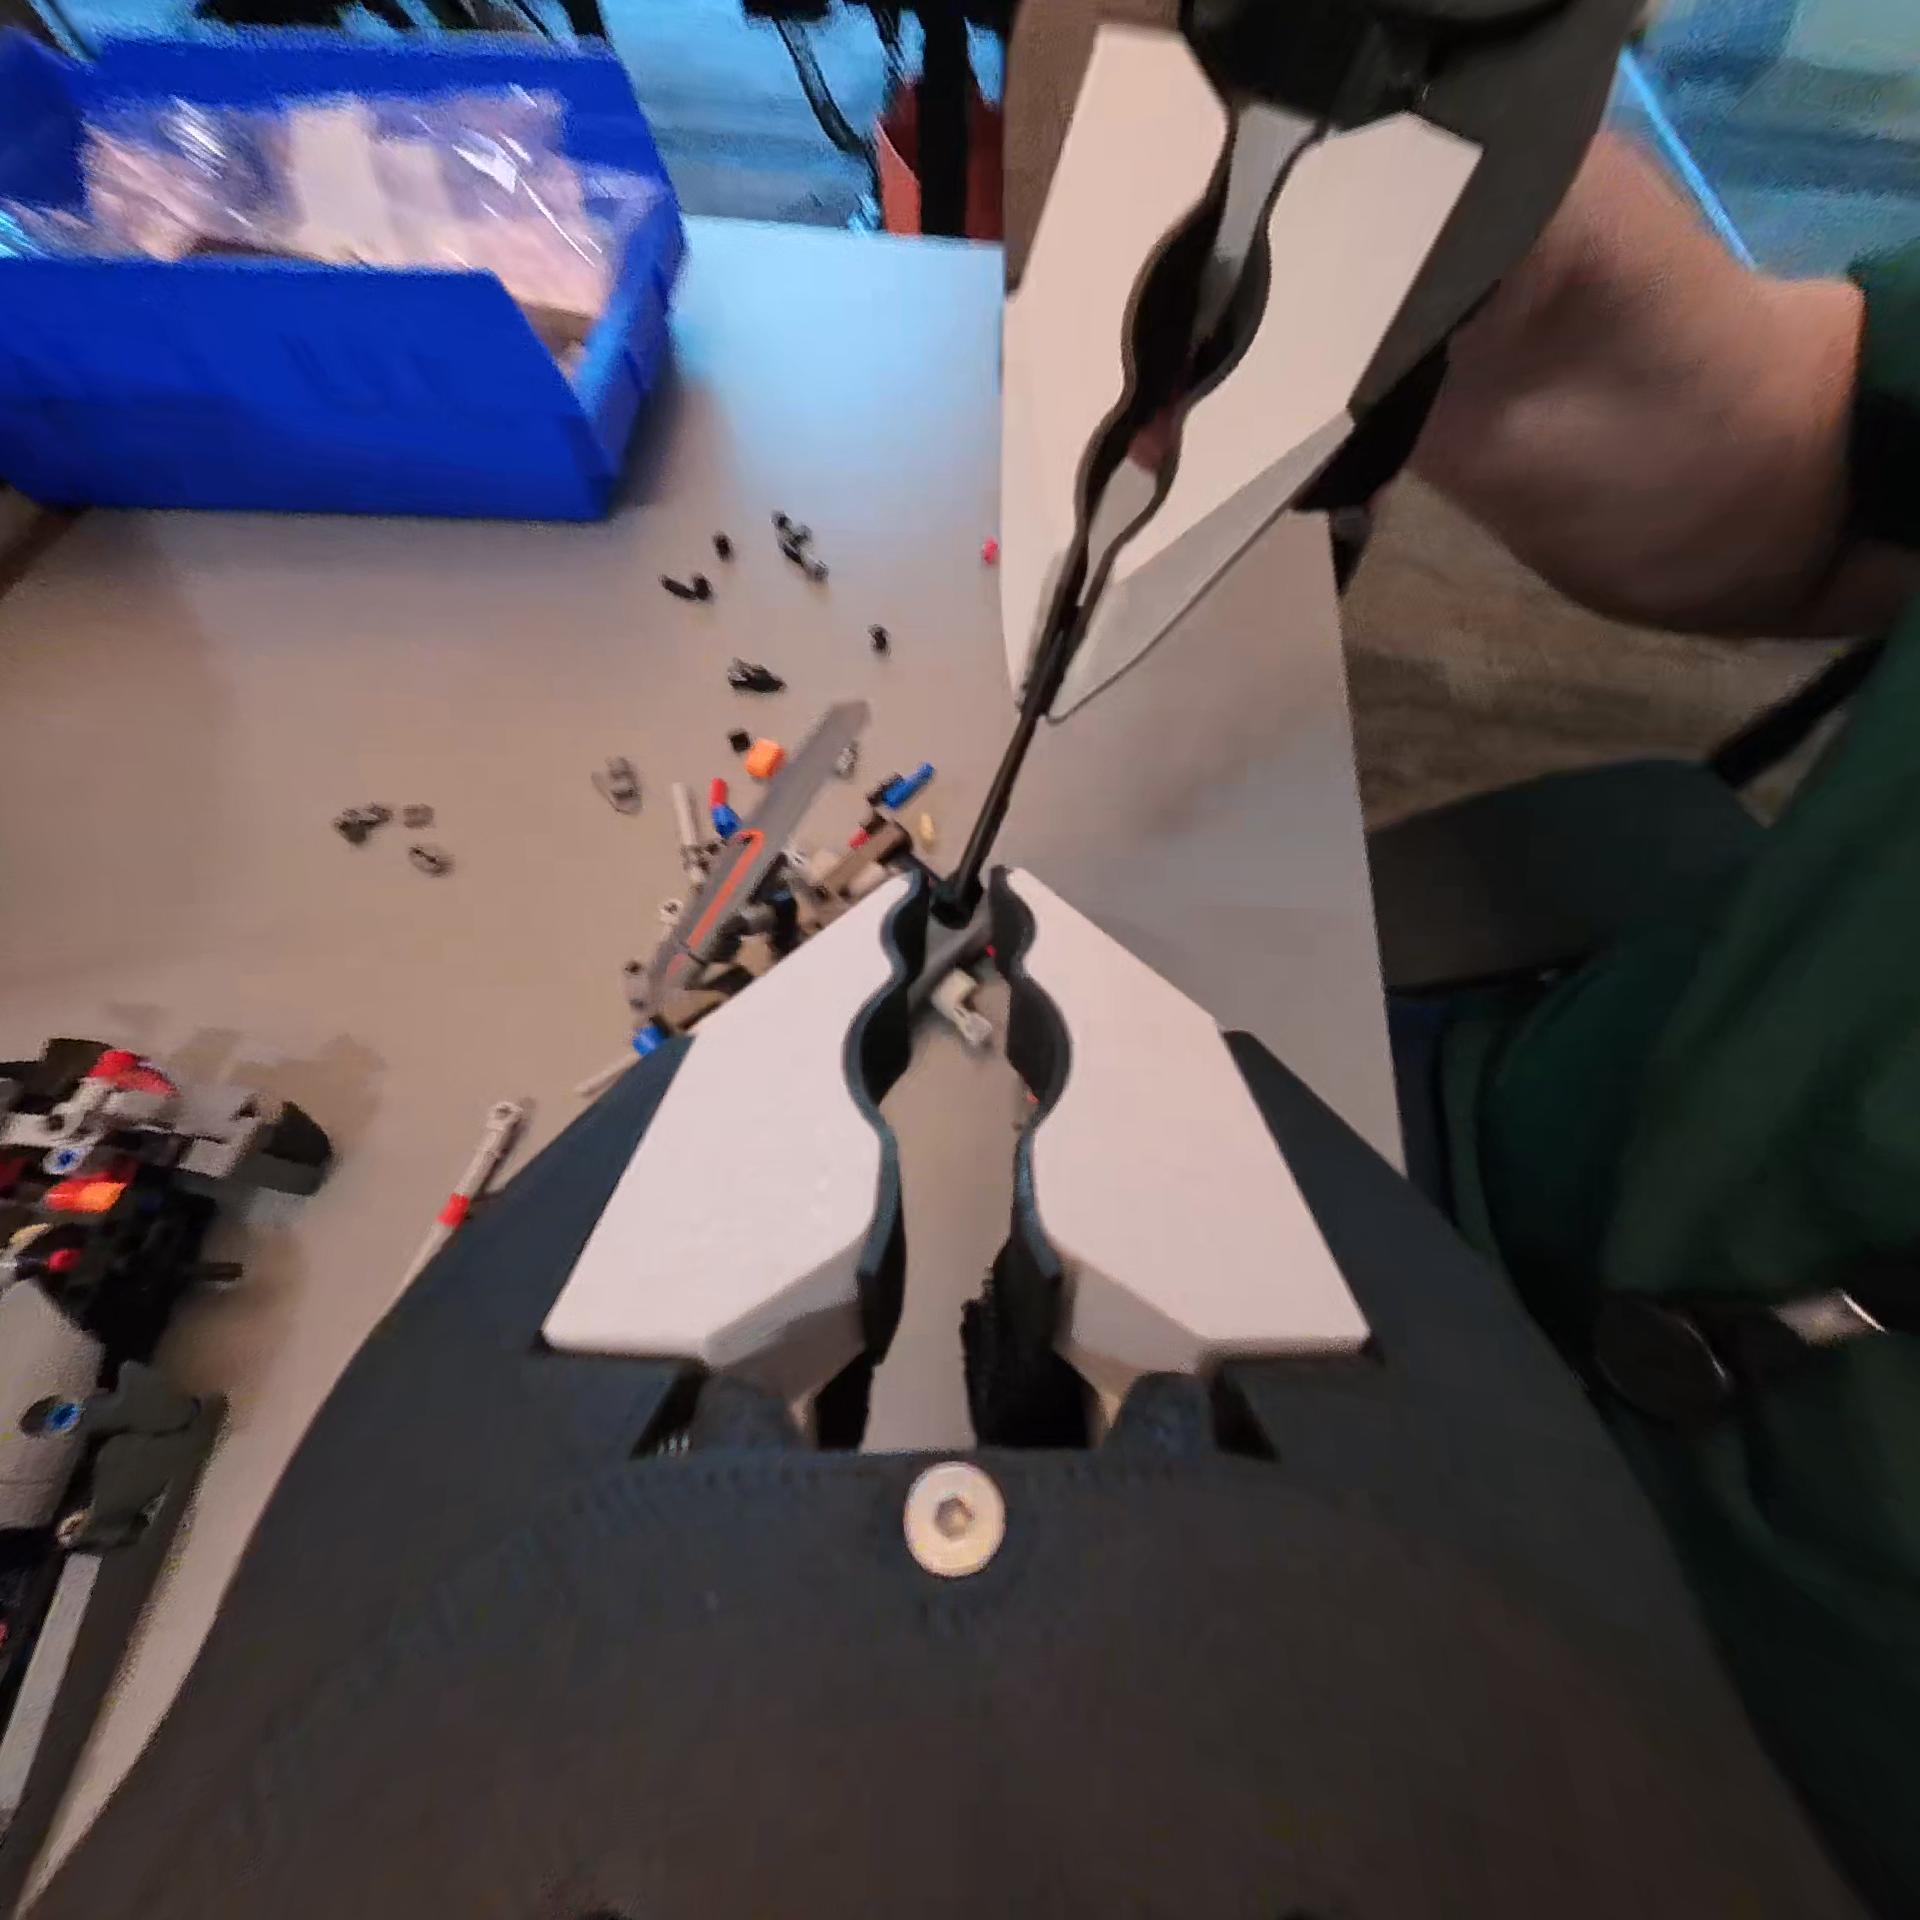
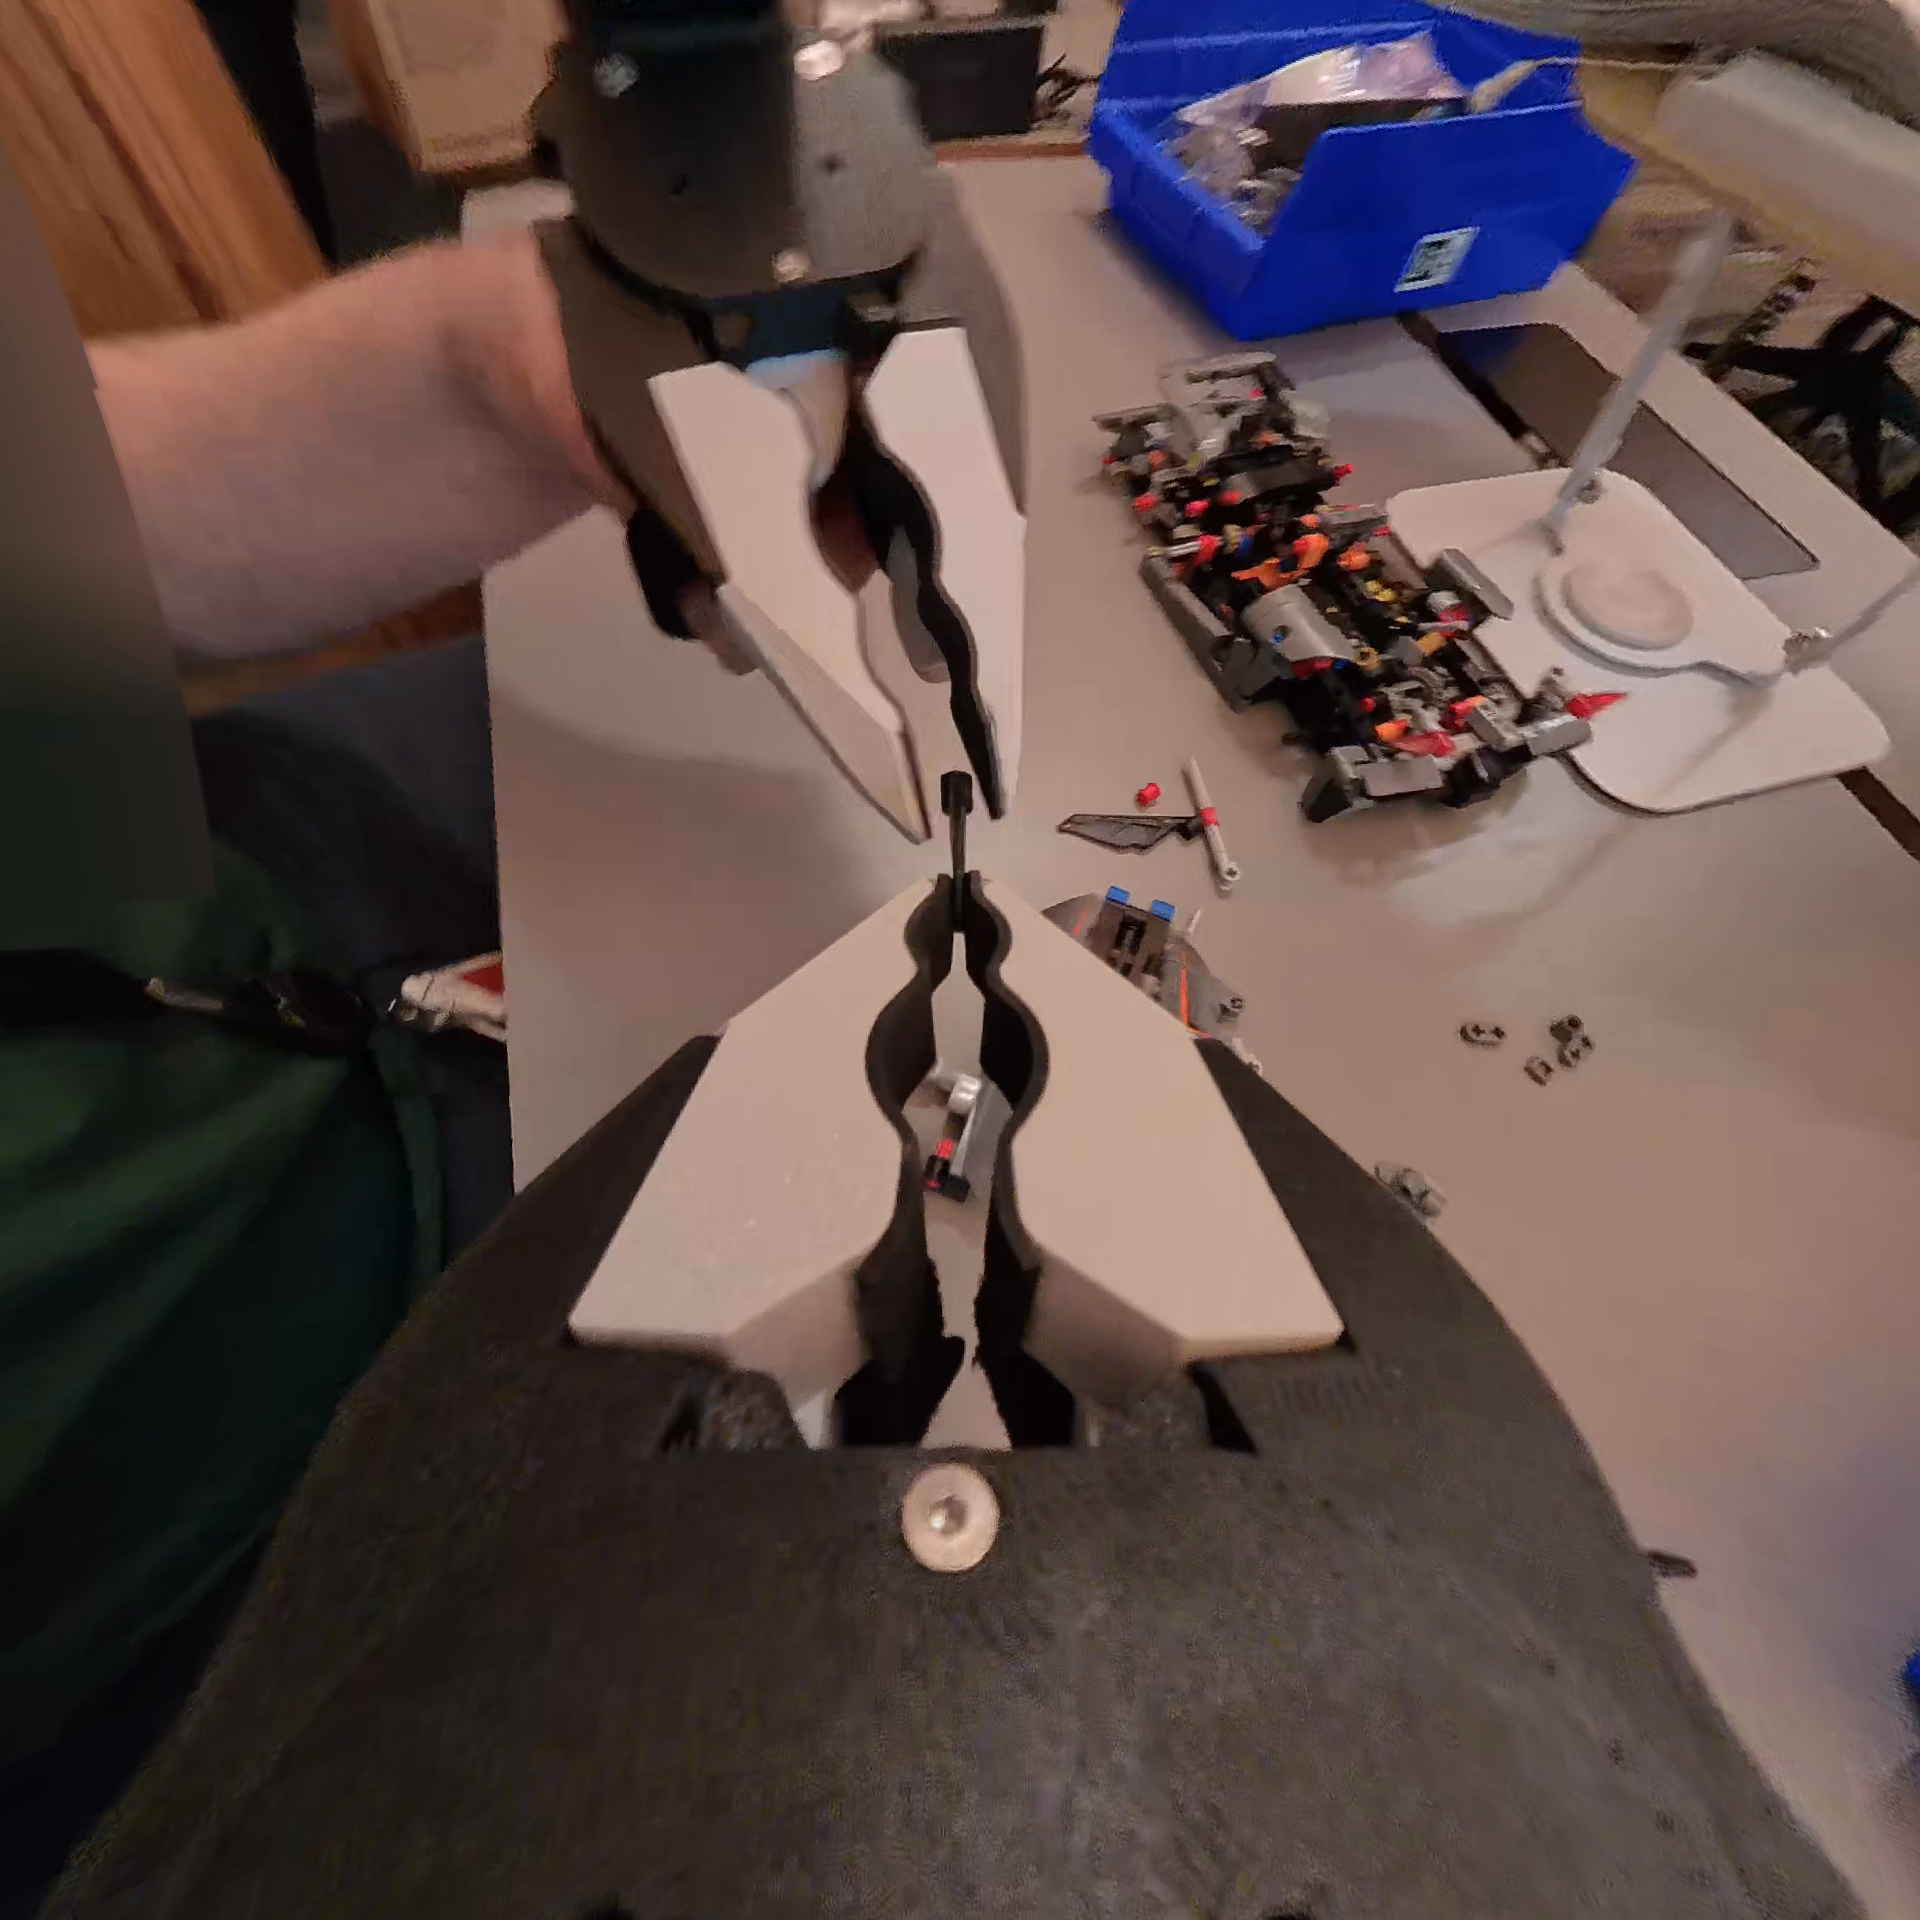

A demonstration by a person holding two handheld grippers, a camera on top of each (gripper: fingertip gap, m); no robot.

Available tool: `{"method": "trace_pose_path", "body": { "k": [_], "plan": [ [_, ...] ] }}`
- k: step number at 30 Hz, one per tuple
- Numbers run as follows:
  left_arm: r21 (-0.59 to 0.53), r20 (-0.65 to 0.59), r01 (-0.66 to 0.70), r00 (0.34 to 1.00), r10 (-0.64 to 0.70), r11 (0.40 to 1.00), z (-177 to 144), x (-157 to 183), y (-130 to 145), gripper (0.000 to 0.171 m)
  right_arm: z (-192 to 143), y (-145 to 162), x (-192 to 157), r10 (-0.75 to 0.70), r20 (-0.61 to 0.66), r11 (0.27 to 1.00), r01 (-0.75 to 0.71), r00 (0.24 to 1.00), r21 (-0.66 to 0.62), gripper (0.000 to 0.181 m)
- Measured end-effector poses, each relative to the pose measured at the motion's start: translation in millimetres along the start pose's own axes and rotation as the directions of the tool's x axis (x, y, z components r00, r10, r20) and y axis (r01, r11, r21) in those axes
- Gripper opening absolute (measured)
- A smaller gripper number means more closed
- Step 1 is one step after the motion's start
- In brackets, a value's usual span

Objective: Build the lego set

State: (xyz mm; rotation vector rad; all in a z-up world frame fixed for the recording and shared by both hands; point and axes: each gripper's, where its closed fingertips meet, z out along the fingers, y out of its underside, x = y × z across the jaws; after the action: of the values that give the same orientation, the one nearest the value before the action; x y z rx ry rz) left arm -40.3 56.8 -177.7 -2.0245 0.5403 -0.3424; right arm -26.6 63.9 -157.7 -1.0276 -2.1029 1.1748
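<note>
My left gripper (image 1: 956, 896) is shut on a small dark grey lego piece (image 1: 954, 935) at its fingertips, held above the grey table (image 1: 260, 727). My right gripper (image 2: 956, 896) is shut on a thin black axle (image 2: 957, 847). In the left wrist view the right gripper (image 1: 1049, 696) comes down from above and the axle (image 1: 997, 800) runs from its tips into the piece. In the right wrist view the left gripper (image 2: 961, 816) meets the axle's black top end (image 2: 956, 790). The partly built lego car chassis (image 2: 1351, 603) lies on the table, apart from both grippers.
A blue bin (image 1: 312, 384) with bagged parts stands at the far table edge. Loose small pieces and a grey panel (image 1: 748, 862) lie just beyond my left gripper. A grey axle with a red bush (image 2: 1210, 821) and a white stand base (image 2: 1662, 644) are near the chassis. My left and right fingertips are right by each other.
</note>
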Motion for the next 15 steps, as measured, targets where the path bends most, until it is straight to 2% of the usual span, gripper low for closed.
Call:
{"method": "trace_pose_path", "body": {
  "k": [2,4,6,10,15],
  "plan": [
    [0.059,0.134,0.01,0.991,-0.018,0.998,-2,-19,-2,0.022,-1,0,12,0.079,-0.034,0.995,-0.077,0.996,0.06,0.0],
    [0.1,0.217,0.024,0.975,-0.045,0.995,2,-26,3,0.029,0,5,22,0.166,-0.058,0.981,-0.16,0.984,0.107,0.0],
    [0.08,0.312,0.031,0.948,-0.055,0.996,14,-31,17,0.038,5,14,32,0.227,-0.093,0.968,-0.214,0.97,0.132,0.0],
    [-0.004,0.515,0.0,0.857,0.002,1.0,34,-48,38,0.044,13,33,47,0.316,-0.161,0.945,-0.295,0.935,0.142,0.0],
    [-0.036,0.588,-0.007,0.809,0.027,0.999,47,-55,39,0.048,20,43,49,0.341,-0.198,0.939,-0.325,0.919,0.111,0.0]
  ]
}}
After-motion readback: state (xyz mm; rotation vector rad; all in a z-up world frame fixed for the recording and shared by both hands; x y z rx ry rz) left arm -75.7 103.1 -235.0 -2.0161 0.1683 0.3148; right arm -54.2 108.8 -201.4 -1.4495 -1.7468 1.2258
